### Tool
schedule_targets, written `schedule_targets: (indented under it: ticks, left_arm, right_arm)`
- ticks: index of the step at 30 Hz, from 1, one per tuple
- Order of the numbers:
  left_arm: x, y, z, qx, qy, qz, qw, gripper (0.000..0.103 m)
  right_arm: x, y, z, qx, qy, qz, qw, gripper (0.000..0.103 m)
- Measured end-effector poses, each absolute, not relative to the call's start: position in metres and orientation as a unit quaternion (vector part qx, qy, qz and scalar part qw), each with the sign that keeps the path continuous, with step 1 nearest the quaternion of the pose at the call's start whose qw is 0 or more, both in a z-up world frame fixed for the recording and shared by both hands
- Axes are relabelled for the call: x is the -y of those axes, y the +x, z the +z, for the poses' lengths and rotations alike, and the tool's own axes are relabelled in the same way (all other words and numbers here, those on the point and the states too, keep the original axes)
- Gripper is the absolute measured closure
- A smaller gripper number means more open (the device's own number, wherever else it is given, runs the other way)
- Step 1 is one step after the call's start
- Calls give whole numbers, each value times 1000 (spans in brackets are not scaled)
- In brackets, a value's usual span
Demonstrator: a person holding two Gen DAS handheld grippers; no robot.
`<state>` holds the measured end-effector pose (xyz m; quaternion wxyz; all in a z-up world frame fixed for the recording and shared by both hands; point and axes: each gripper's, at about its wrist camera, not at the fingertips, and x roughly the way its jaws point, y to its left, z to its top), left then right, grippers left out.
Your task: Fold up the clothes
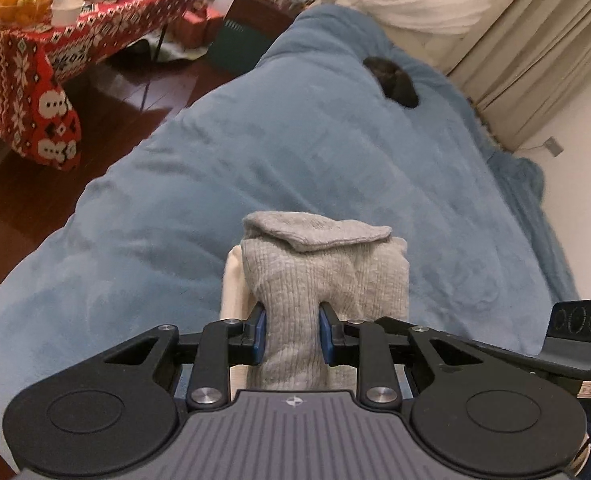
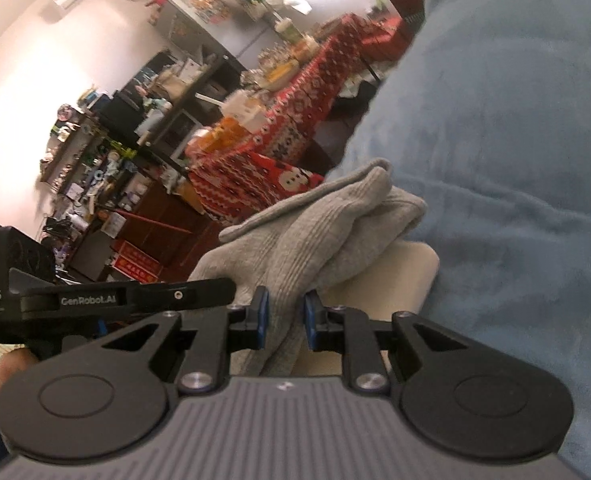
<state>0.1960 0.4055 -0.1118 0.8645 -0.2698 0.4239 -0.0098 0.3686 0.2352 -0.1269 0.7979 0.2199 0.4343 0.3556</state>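
Observation:
A grey ribbed knit garment is bunched and folded over above a blue bed cover. My left gripper is shut on its near end, blue pads pressing the fabric from both sides. A cream-coloured piece shows beneath the grey knit. In the right wrist view the same grey garment hangs in folds, and my right gripper is shut on a narrow bunch of it. The cream piece lies under it there too. The other gripper's body shows at the left.
A table with a red patterned cloth and food stands left of the bed on a dark wood floor. A dark object lies far up the bed. Curtains hang at right. Cluttered shelves line the room's wall.

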Motion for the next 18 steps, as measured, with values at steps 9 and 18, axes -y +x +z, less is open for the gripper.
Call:
schedule_targets:
  ticks: [9,18]
  left_arm:
    - [-408,184,-108,-424,-270,-8,865,66]
    - [-410,162,-96,-415,-269,-14,869,56]
  right_arm:
    - [-239,386,-166,-447,222,348,794,75]
    - [-212,380,-140,-428,224,355,800,55]
